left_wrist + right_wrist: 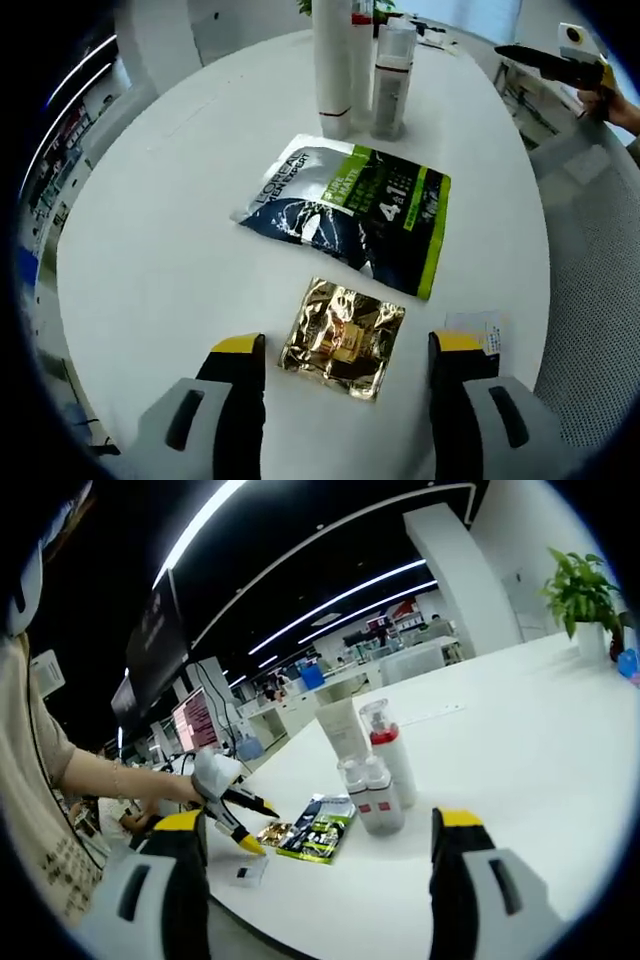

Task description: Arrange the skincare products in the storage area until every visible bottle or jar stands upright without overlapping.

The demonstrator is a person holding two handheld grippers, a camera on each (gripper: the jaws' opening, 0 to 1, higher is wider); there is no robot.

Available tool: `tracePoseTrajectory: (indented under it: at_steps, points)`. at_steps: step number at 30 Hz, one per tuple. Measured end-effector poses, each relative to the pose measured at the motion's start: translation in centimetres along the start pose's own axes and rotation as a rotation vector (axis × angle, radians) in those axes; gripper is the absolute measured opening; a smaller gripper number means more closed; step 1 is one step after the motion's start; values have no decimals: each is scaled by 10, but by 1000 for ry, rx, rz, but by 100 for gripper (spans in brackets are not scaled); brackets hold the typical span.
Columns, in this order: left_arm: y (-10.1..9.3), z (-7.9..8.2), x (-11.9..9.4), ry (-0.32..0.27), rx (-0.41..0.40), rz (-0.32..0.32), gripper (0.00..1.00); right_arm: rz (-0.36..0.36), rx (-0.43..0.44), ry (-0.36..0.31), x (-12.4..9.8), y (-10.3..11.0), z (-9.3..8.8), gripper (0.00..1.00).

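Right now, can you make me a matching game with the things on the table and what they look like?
Things:
1. gold sachet
2. green and dark pouch
3. white tube
4. small bottle

Looks:
A. standing upright, tallest
B. lying flat, between the left gripper's jaws
C. lying flat, with "4 in 1" printed on it
D. standing upright, beside the tube

Pairs: 1-B, 2-C, 3-A, 4-D

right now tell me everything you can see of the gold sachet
The gold sachet is a small, roughly square foil packet, shiny and crinkled, with a darker amber patch at its middle. It lies flat on the white table, turned cornerwise, just ahead of the open left gripper and between its yellow-tipped jaws, untouched by them. The larger L'Oreal pouch lies just beyond it, close but apart. In the right gripper view it shows small beside that pouch.
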State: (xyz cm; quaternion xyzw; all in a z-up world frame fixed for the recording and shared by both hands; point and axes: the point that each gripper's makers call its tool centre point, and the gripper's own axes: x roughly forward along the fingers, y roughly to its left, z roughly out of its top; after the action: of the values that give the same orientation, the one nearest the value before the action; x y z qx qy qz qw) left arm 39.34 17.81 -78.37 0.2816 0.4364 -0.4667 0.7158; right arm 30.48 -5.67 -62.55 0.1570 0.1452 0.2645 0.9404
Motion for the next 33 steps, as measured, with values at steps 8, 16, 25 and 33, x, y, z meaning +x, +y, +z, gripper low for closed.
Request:
tracePoseTrajectory:
  at_steps: [8,16,25,33]
  points:
    - [-1,3,-2,-2,35,-16,38,-4,6,-1,0,0,0,93]
    - [14,7,-10,2,59,9,0,-5,24,-9,0,-2,1,93]
    - [14,1,-8,34,62,-9,42,-9,34,-7,1,-2,1,93]
    - [12,-12,-2,126,93,-34,53,-14,36,-7,1,-5,0,93]
